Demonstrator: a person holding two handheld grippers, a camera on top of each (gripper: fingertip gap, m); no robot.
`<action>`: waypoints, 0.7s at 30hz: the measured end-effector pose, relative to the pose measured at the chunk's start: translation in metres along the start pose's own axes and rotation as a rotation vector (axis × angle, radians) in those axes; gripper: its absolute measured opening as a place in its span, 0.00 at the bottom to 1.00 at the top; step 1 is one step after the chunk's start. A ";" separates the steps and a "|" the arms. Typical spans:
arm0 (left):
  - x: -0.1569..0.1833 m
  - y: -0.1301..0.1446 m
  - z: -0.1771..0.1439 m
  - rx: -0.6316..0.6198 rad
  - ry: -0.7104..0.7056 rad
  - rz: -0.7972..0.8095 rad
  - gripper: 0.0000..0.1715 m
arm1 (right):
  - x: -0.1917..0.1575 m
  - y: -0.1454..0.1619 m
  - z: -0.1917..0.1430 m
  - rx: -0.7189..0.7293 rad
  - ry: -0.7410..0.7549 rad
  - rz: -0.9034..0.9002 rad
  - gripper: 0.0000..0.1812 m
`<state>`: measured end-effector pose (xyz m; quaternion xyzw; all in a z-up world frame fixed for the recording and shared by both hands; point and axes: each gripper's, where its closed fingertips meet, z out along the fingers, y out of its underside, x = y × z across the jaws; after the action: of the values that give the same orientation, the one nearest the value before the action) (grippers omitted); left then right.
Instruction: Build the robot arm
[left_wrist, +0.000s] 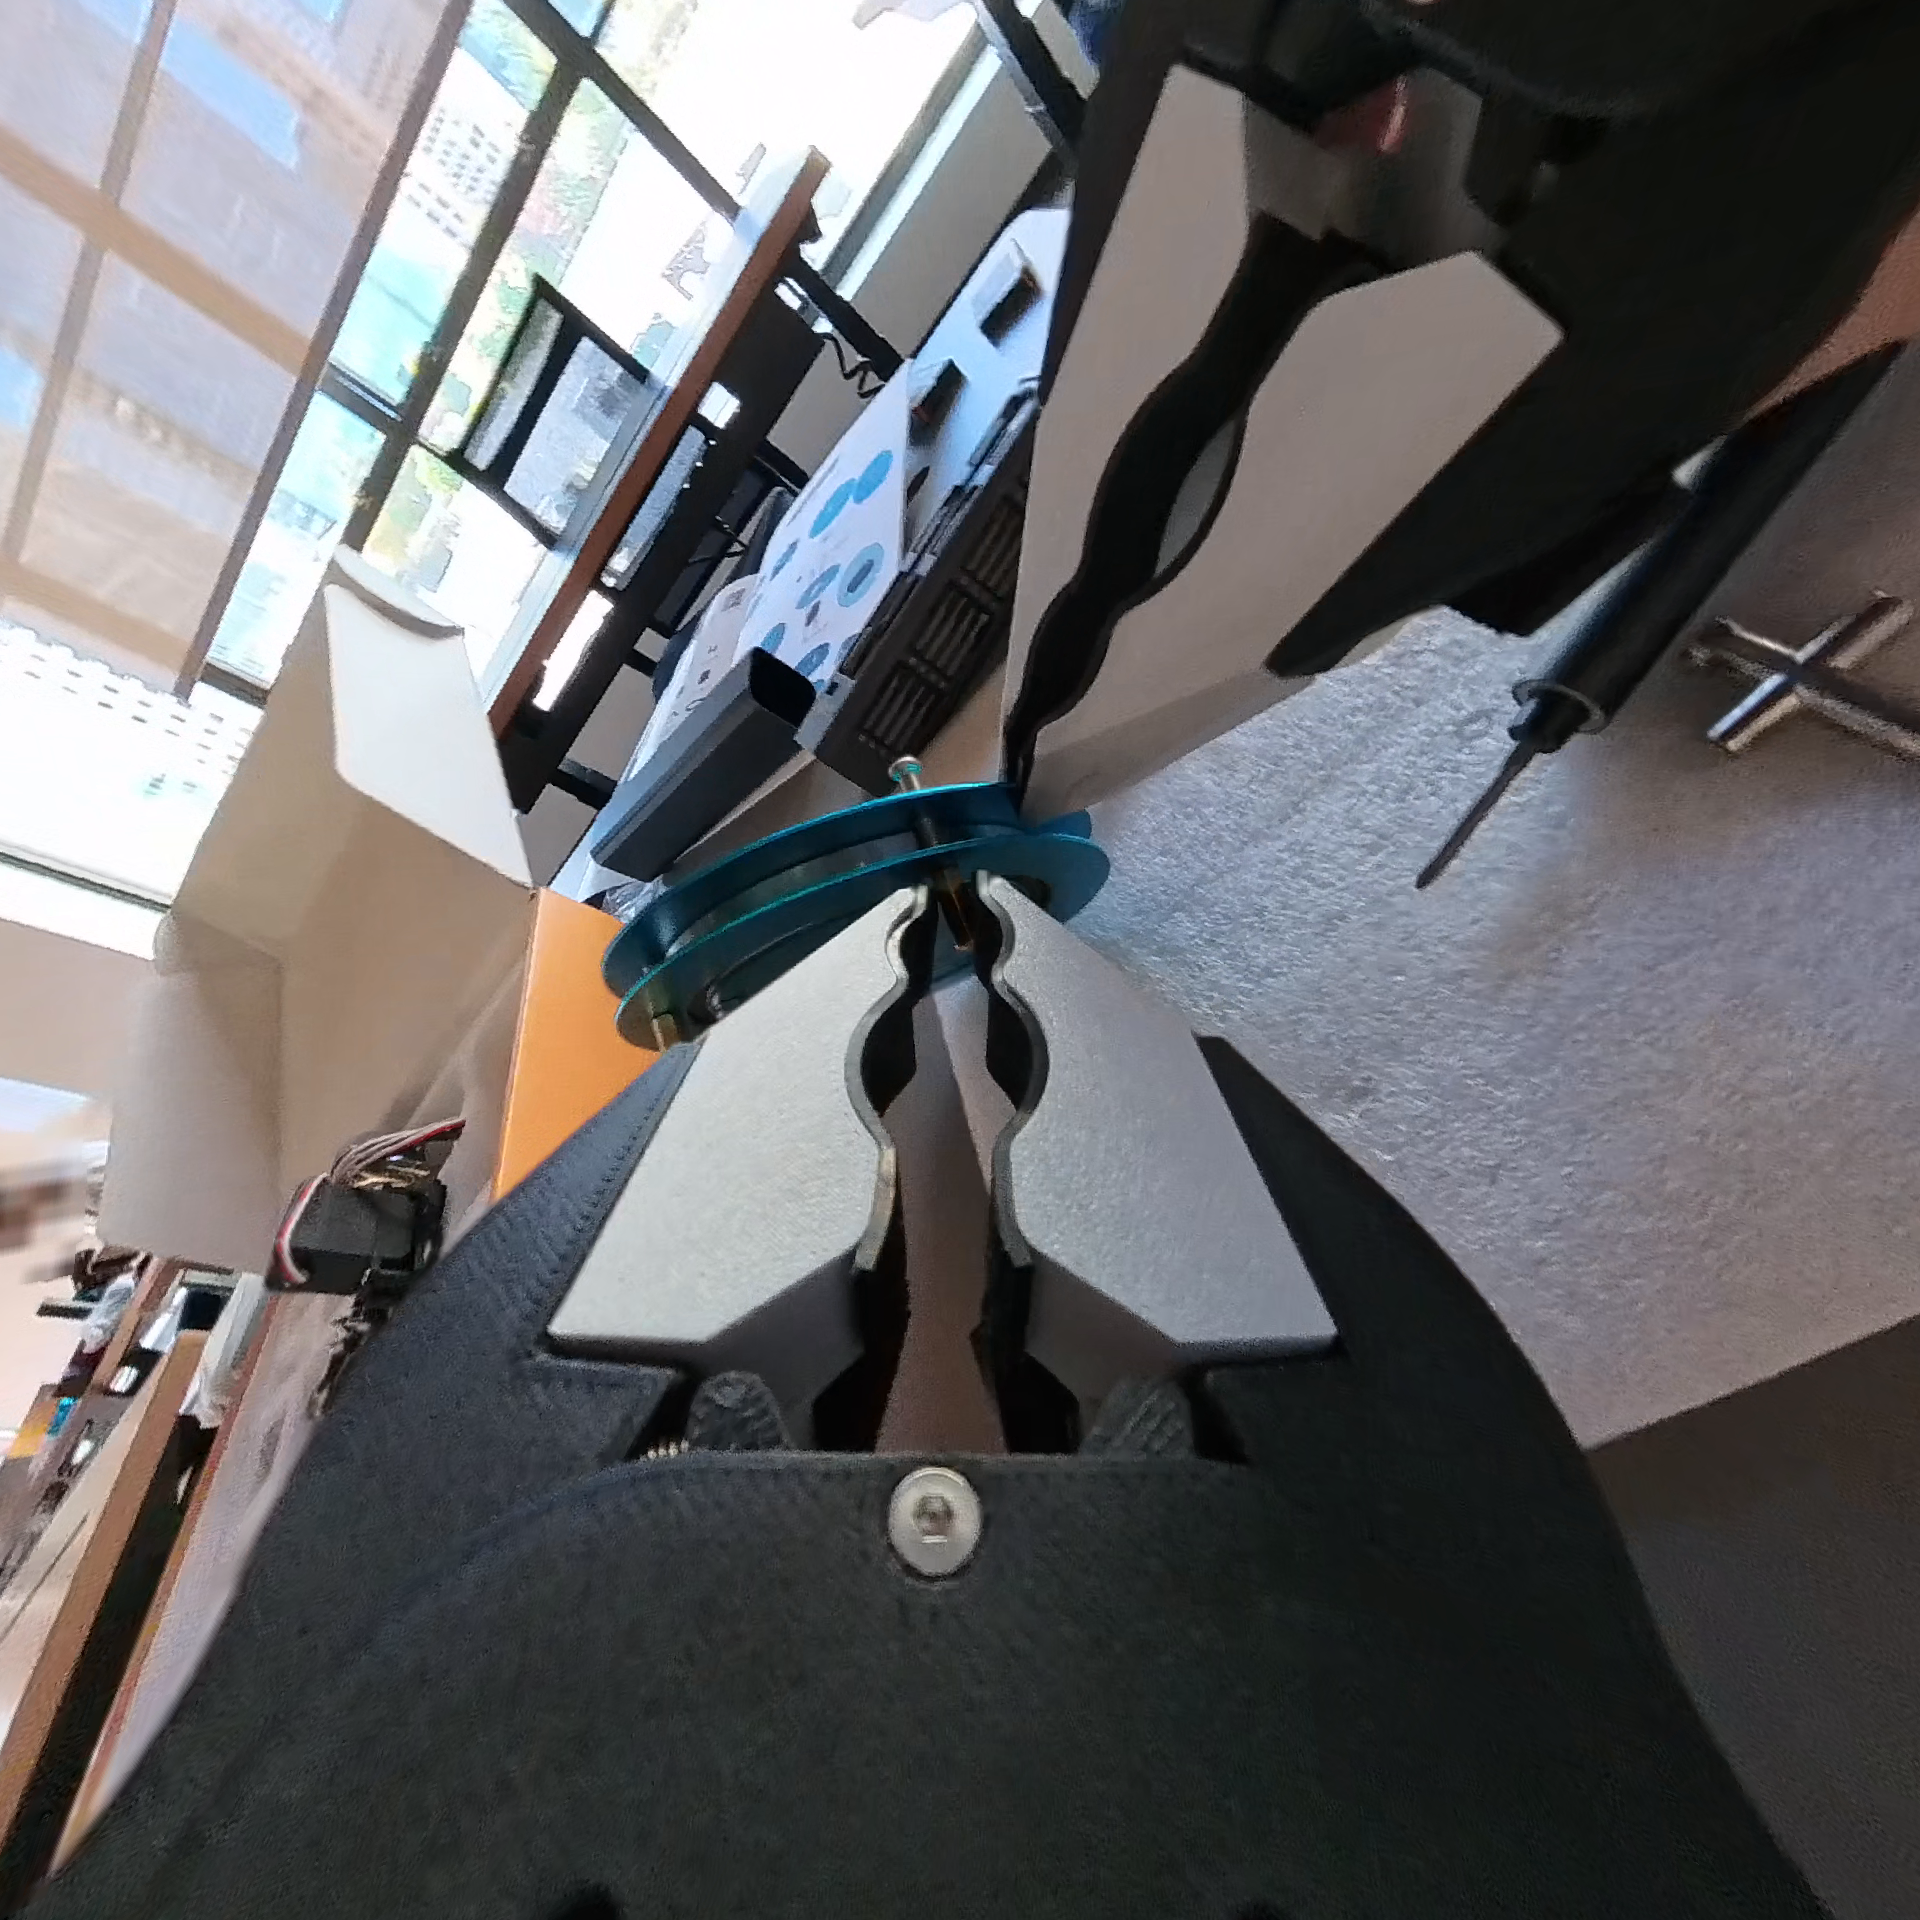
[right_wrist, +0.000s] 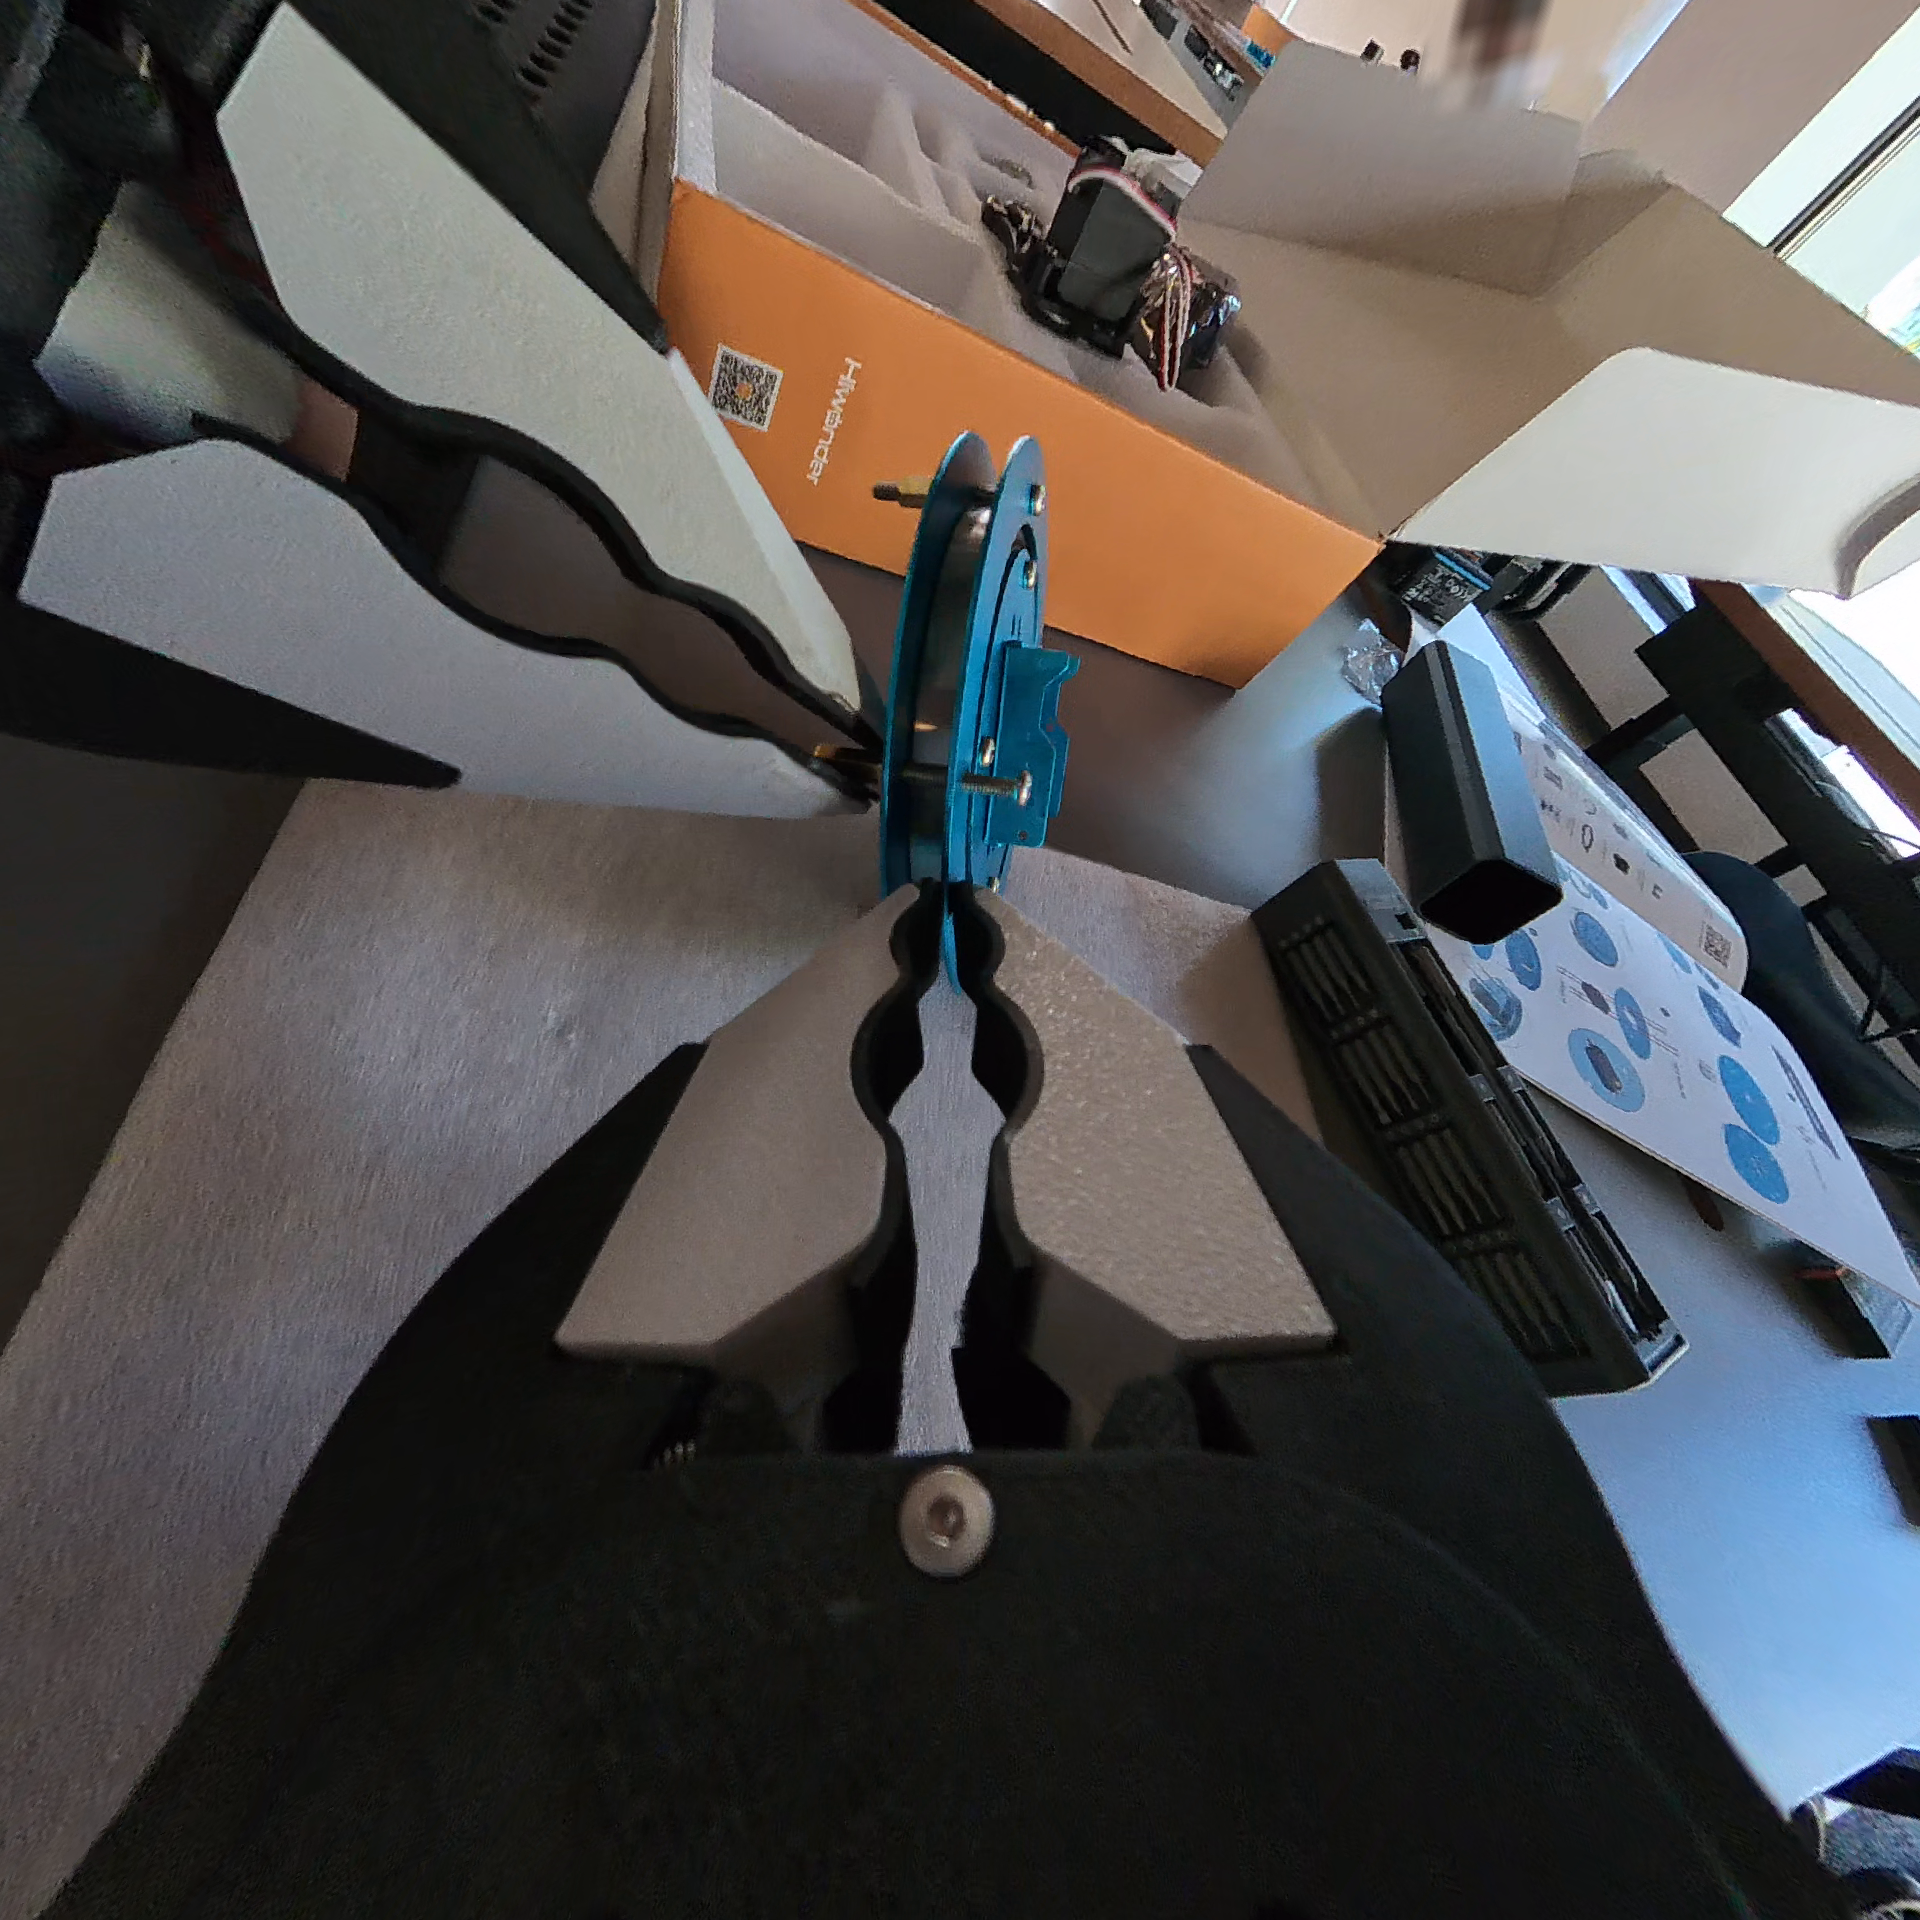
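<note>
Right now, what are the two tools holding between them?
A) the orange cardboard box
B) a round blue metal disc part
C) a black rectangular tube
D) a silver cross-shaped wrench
B: the right tool pinches the rim of the round blue metal disc part, and the left tool is shut on a small brass post sticking out of the same part.

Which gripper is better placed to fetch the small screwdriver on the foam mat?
Probably the right gripper, though it pinches the blue disc: the screwdriver lies just beside it on the foam mat. The left gripper is farther, shut on the brass standoff.
</note>
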<state>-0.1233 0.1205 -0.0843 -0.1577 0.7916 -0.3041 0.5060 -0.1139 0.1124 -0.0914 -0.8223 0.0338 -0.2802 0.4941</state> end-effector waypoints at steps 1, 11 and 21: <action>-0.003 -0.001 -0.001 0.008 -0.019 -0.017 0.03 | 0.001 -0.003 -0.001 0.012 0.002 0.011 0.00; -0.036 -0.001 -0.004 0.049 -0.103 -0.149 0.02 | 0.011 -0.033 0.006 0.010 -0.141 0.143 0.00; -0.051 0.003 0.001 0.052 -0.111 -0.219 0.02 | 0.023 -0.042 0.024 -0.032 -0.160 0.073 0.00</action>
<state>-0.1001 0.1512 -0.0506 -0.2465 0.7323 -0.3687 0.5168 -0.0926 0.1450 -0.0552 -0.8480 0.0286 -0.1946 0.4922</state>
